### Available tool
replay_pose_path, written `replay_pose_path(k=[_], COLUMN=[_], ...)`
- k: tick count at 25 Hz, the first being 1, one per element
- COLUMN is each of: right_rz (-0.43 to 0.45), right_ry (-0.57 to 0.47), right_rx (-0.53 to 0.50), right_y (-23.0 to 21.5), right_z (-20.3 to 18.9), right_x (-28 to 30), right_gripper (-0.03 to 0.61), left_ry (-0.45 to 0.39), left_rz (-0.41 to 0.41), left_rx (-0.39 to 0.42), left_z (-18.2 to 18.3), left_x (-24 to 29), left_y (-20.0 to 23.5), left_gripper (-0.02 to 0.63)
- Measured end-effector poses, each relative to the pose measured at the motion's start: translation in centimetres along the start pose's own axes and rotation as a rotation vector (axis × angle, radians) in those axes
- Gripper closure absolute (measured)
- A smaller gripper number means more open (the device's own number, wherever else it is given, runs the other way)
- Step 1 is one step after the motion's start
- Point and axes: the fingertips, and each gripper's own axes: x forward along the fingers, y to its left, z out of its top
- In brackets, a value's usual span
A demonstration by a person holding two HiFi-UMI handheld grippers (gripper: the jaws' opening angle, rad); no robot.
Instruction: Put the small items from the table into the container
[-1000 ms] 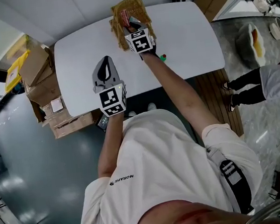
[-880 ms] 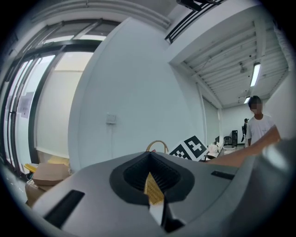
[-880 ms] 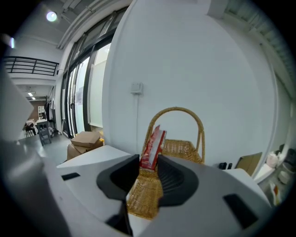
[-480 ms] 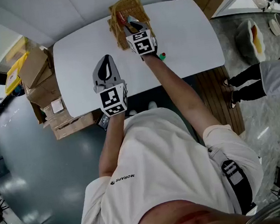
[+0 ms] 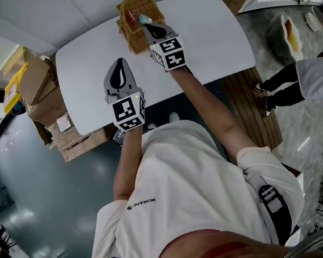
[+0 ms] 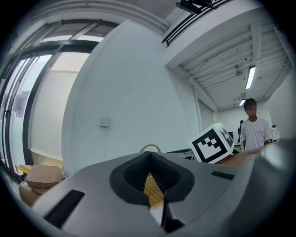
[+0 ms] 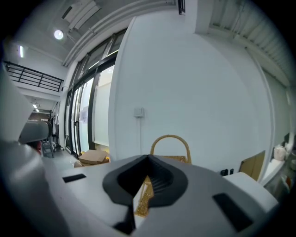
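While the person leans over the table [image 5: 214, 37], the right gripper [image 5: 144, 23] hangs above the basket [image 5: 130, 39] with its jaws pressed together and nothing between them. Its own view looks straight at the basket's arched handle [image 7: 170, 141] and woven rim just past the tips. The left gripper [image 5: 119, 66] is likewise closed and empty. It is held level over the near part of the table, well apart from the basket, and it faces that way, so wicker shows through the slit of its jaws. The basket stands at the far edge of the white table, next to the wall. Inside it lies a red item [image 5: 130, 13], close to the right gripper's tips; I cannot make out what it is. Beside the table's left end, cardboard boxes [image 5: 42, 87] sit stacked on the floor.
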Motion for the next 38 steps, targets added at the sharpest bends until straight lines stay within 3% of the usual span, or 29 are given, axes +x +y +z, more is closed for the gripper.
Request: replay_pose_path(k=[13, 38], right_rz=[-0.022, -0.084], right_ry=[-0.091, -0.092], right_rx=[0.063, 0.128], right_y=[0.8, 0.5], right_z=[2.4, -1.2], right_x=[-6.2, -12.8], right_gripper=[0.566, 0.566], left_ry=[-0.031, 0.002], left_rz=[-0.021, -0.086], left_rx=[-0.01, 0.002], left_z=[0.3, -1.1], left_x=[-0.2, 0.6], left_y=[-1.6, -4.3], left_gripper=[0.611, 0.611])
